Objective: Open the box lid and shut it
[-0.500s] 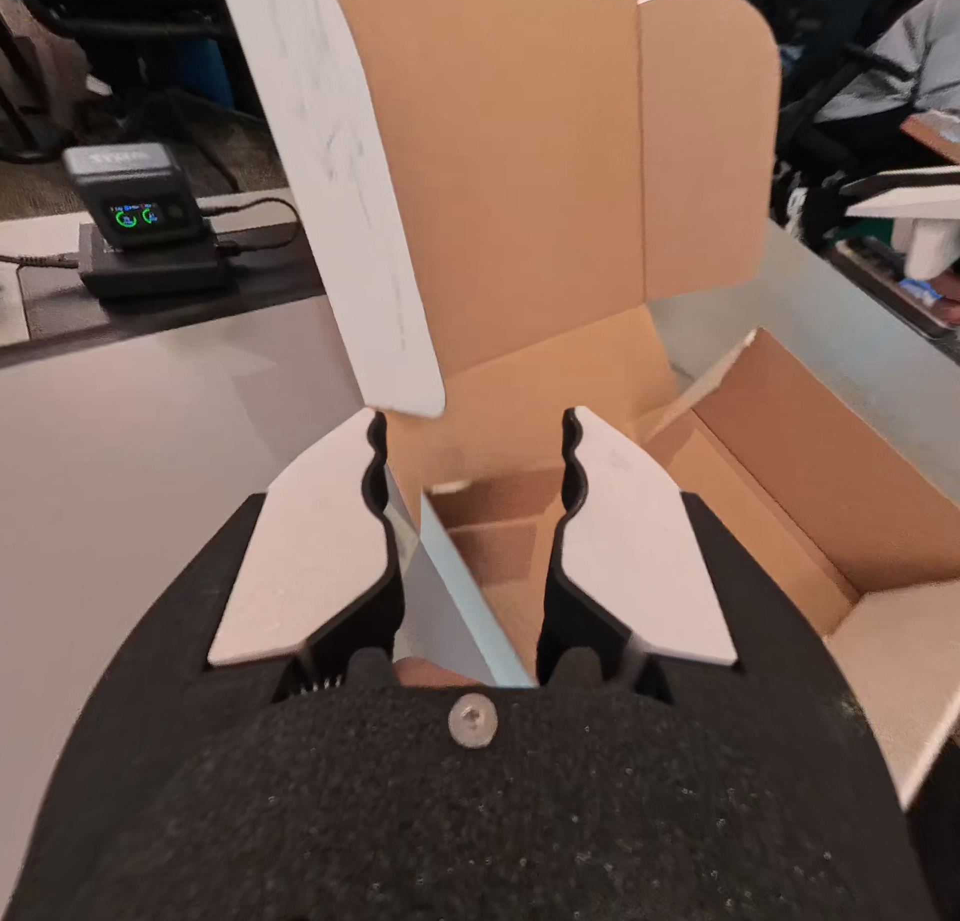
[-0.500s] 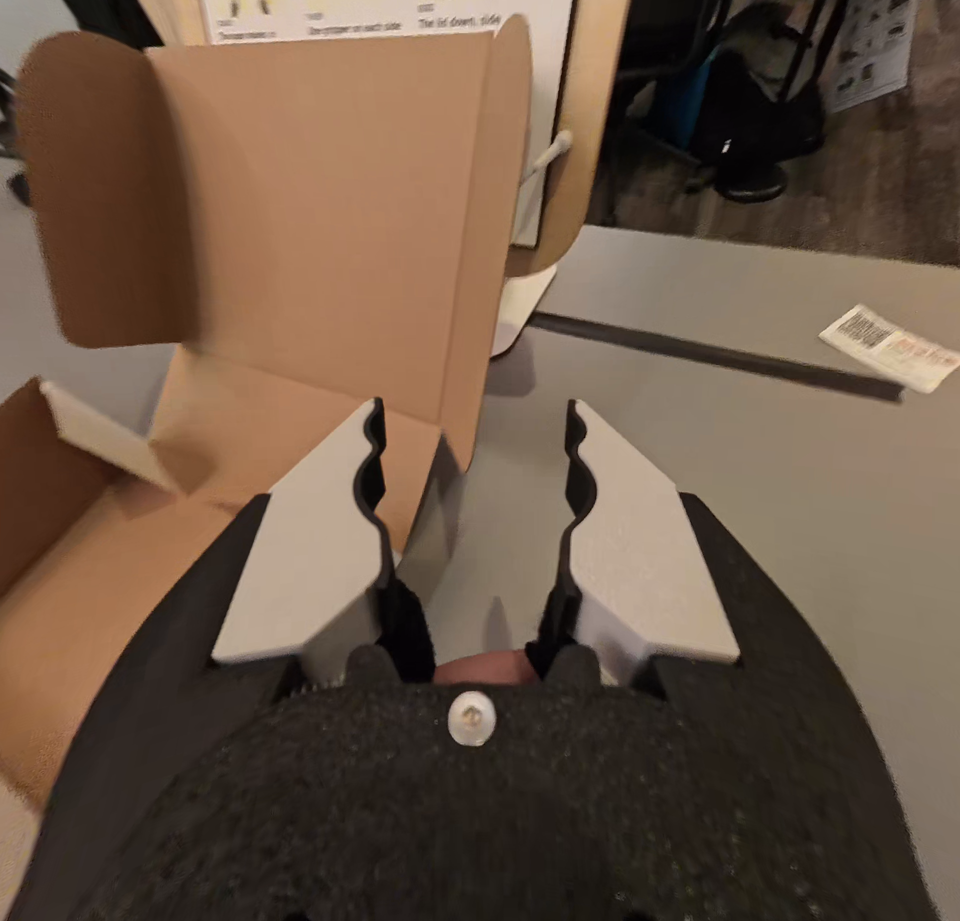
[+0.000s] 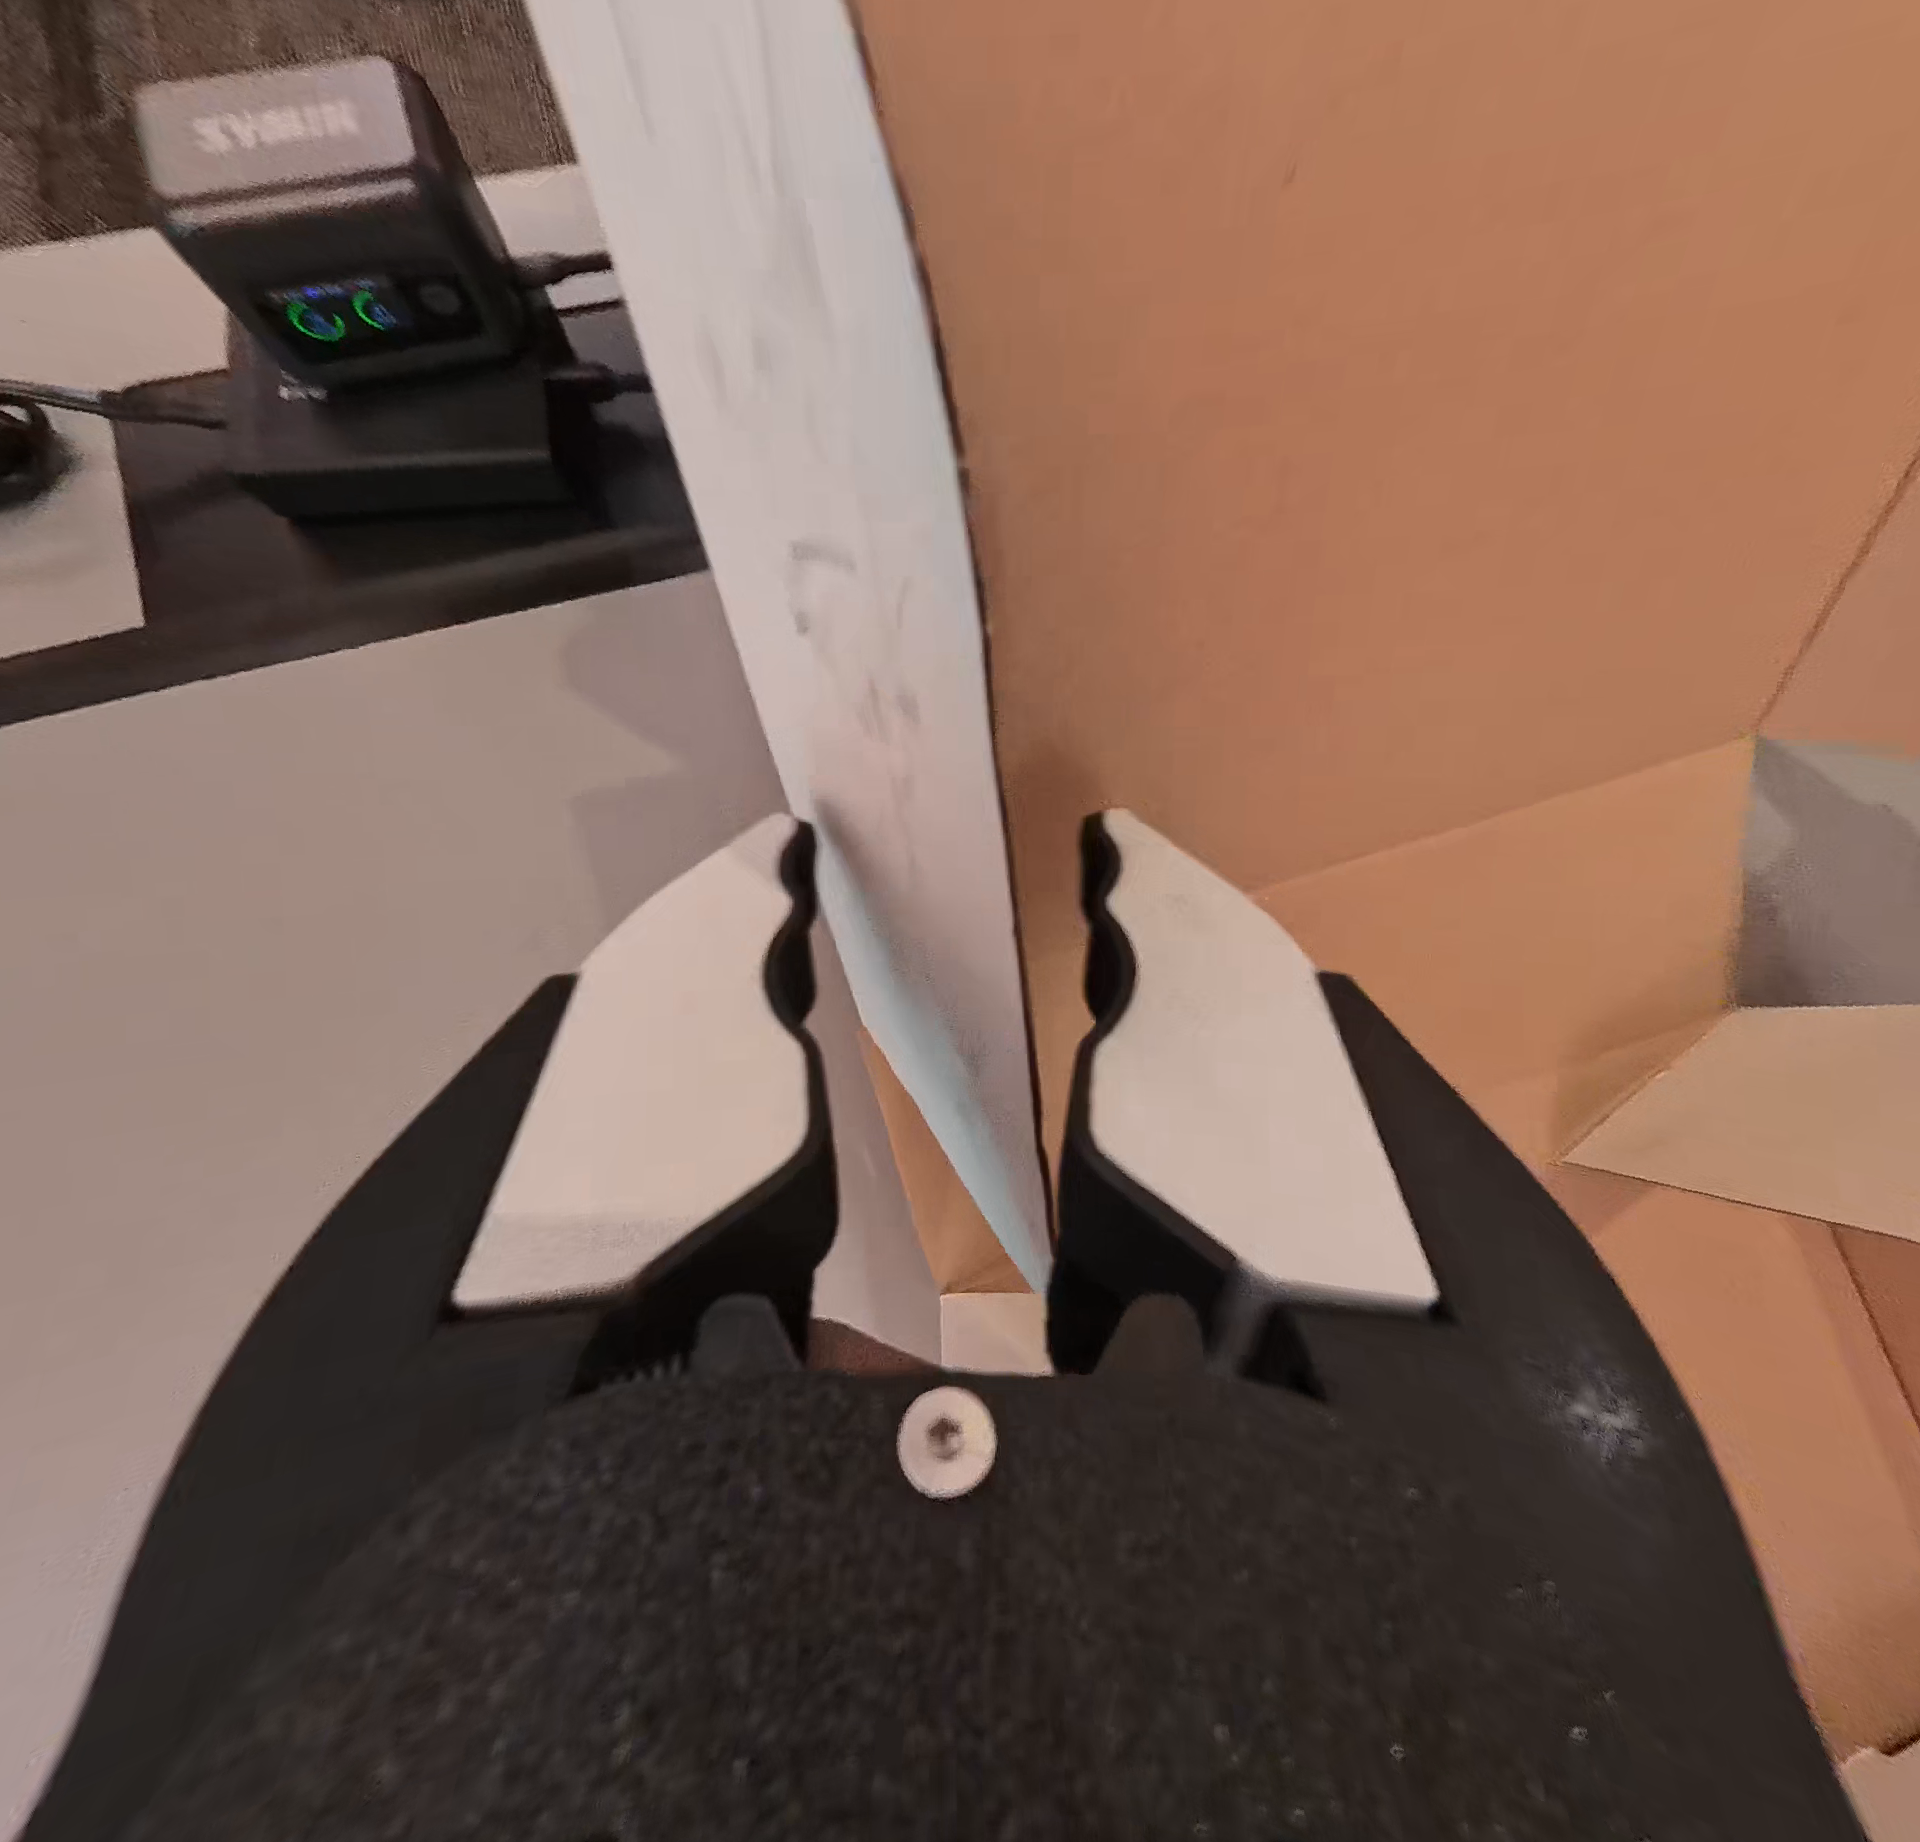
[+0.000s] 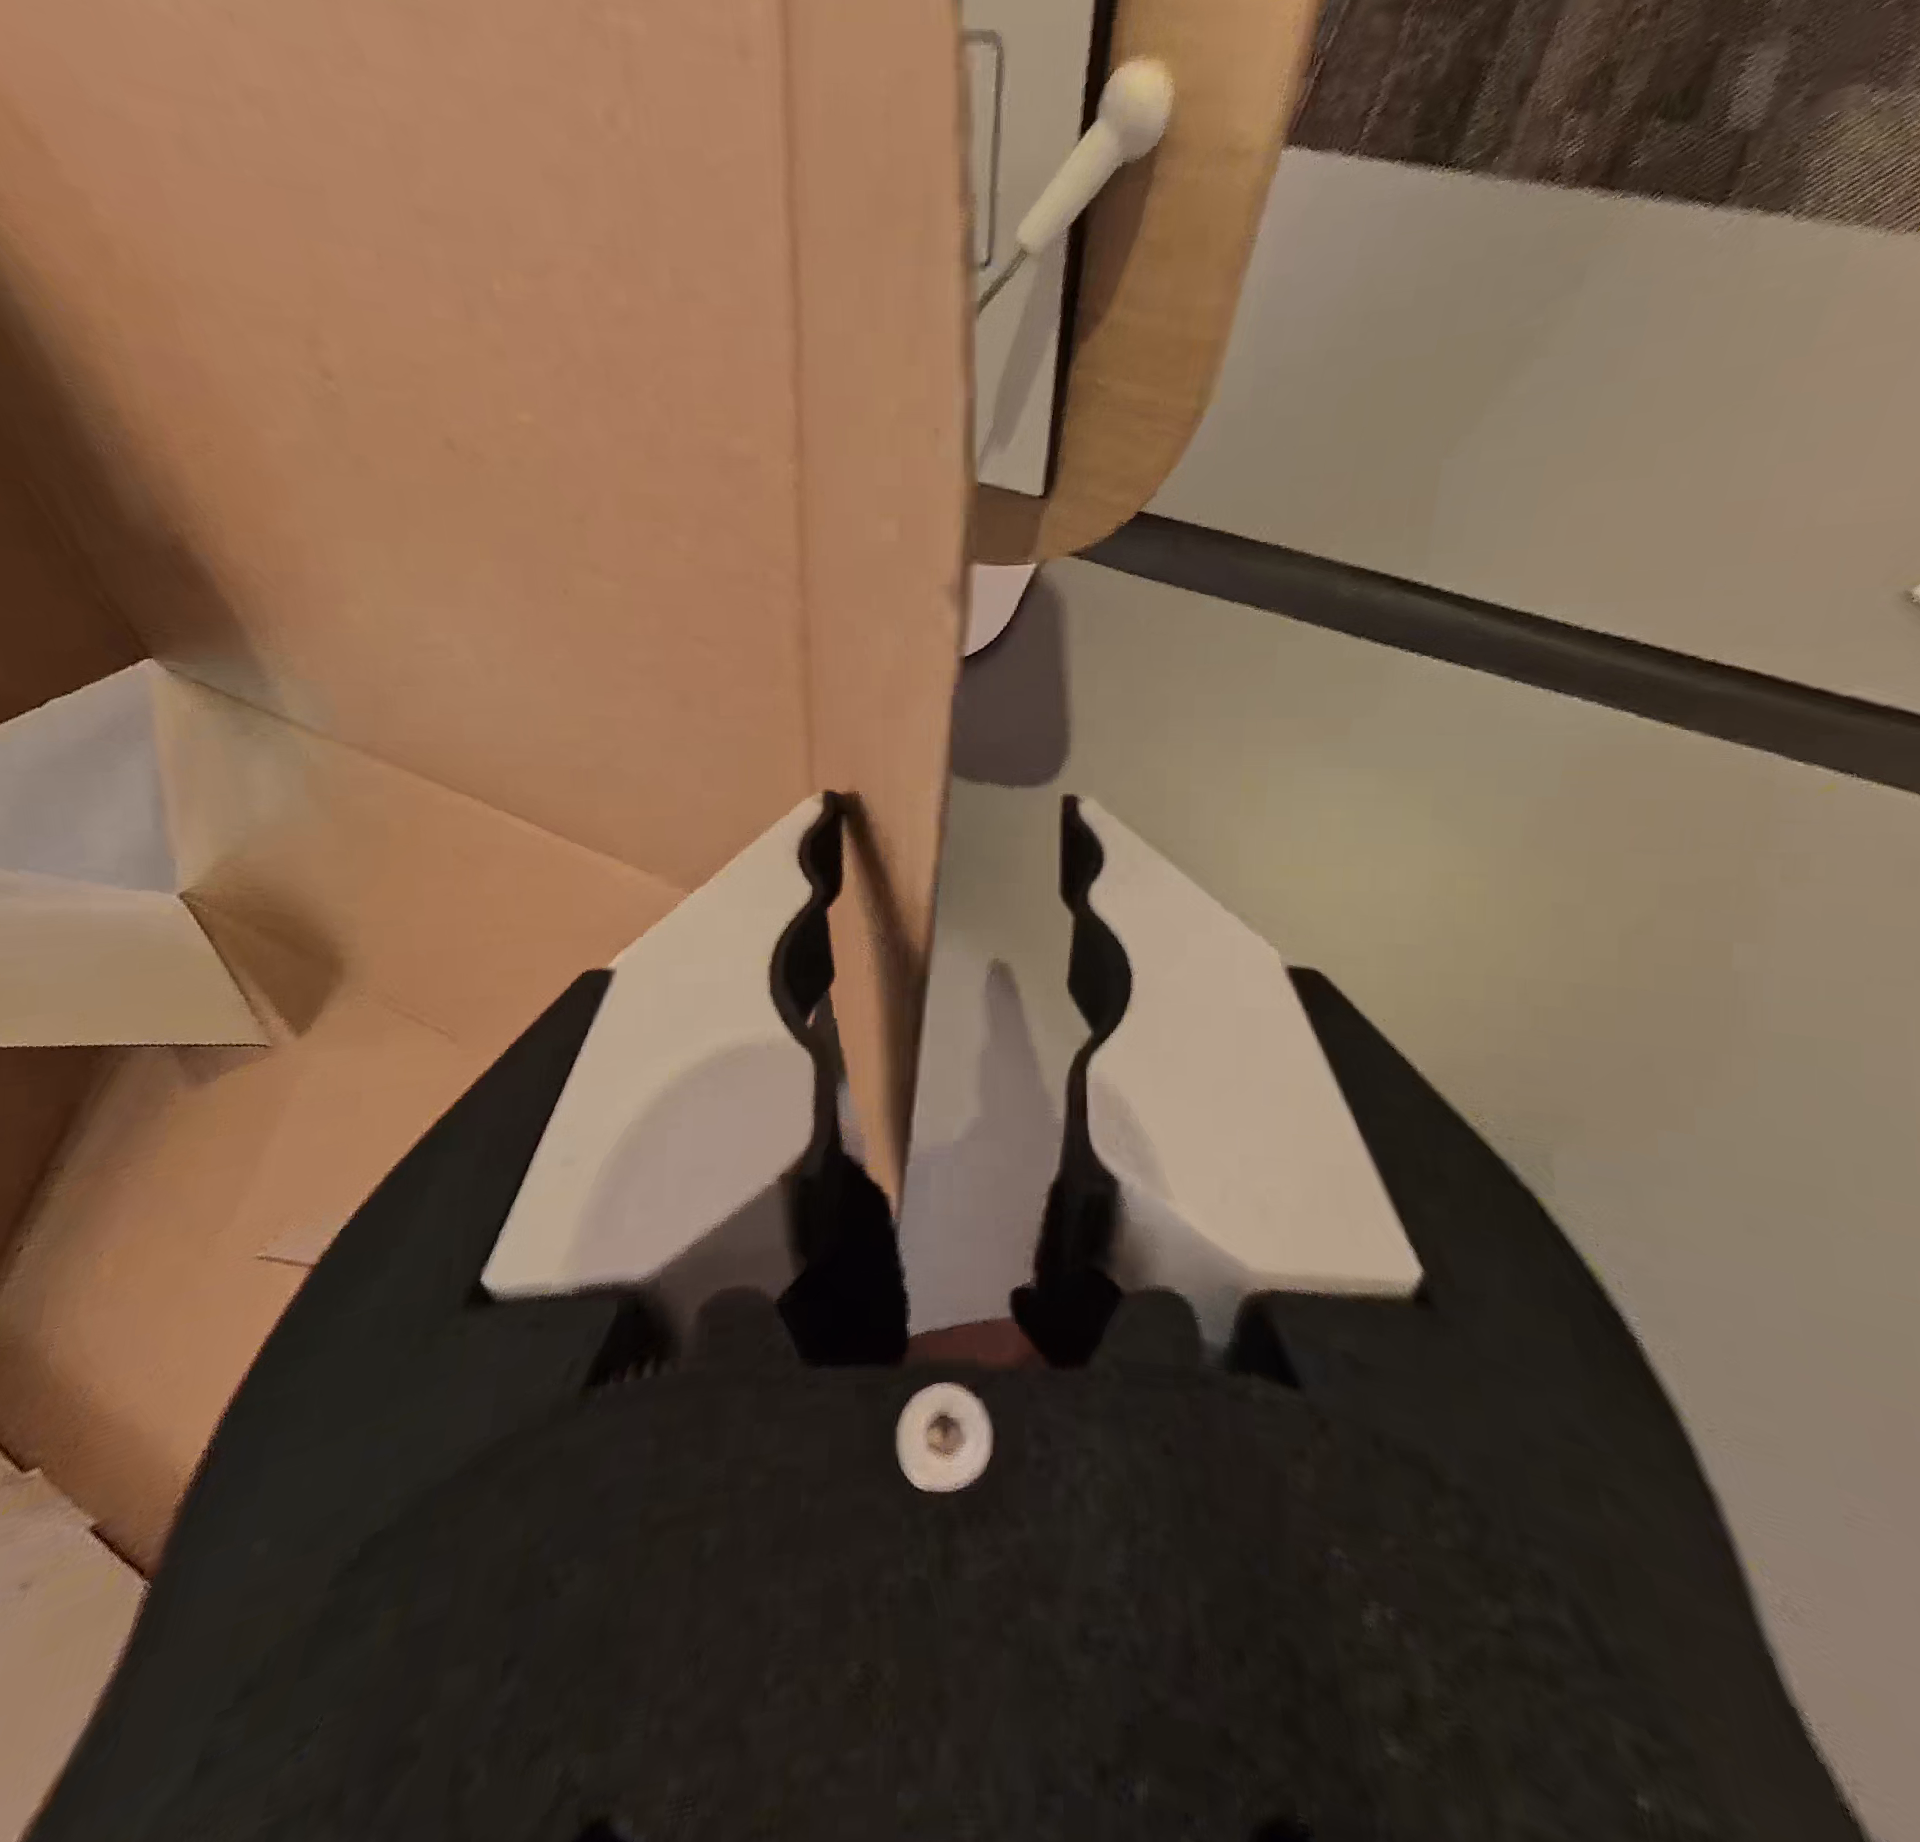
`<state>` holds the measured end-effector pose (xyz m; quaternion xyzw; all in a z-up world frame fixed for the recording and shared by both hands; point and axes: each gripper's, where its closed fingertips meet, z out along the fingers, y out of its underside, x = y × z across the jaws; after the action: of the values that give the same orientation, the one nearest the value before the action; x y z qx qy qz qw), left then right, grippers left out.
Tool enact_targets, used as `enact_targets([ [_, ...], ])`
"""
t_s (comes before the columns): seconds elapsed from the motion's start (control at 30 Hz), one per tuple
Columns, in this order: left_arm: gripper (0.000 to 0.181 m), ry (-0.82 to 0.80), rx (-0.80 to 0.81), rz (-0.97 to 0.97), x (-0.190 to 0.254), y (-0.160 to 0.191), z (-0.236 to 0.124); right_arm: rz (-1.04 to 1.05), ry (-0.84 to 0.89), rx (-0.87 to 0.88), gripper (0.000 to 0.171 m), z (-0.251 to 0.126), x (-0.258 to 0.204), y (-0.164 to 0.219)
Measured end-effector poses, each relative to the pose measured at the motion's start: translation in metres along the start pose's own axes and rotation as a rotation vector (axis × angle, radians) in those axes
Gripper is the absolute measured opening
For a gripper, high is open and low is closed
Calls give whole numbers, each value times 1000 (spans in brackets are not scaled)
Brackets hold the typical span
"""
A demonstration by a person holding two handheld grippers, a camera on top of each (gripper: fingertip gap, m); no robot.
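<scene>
Lid flaps between both open tools

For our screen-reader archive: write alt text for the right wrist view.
The open right gripper straddles the side flap of a brown cardboard box's raised lid, with a gap on the flap's outer side. A grey table spreads to the right; a wooden stand rises behind.

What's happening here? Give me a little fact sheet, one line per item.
Box: brown cardboard box, open on a grey table
Lid: lid standing up
Left gripper: left gripper open, astride the lid's white side flap
Right gripper: right gripper open, astride the lid's brown side flap
Background: dark device with a lit screen
Stage: lid open, not yet shut
</scene>
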<state>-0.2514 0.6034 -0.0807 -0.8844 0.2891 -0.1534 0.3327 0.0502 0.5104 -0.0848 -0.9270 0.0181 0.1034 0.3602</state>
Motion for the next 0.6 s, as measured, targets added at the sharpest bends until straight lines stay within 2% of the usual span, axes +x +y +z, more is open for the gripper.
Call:
enact_targets([
  [0.03,41,-3,-12,4,0,3,5,8,-14,-7,36,5,-4,2],
  [0.1,33,-34,-24,18,-4,6,10,19,-55,-19,23,14,-16,9],
  [0.17,19,-86,-17,38,-10,6,10,3,-72,-25,3,23,-27,15],
  [0.23,2,-173,3,61,-20,0,2,-41,16,-7,1,27,-25,13],
  [0.43,2,-231,145,8,-20,-36,-24,-77,180,106,1,6,-32,-28],
  [0.6,2,-340,311,59,-2,-55,-45,-58,360,228,1,-22,-30,-52],
])
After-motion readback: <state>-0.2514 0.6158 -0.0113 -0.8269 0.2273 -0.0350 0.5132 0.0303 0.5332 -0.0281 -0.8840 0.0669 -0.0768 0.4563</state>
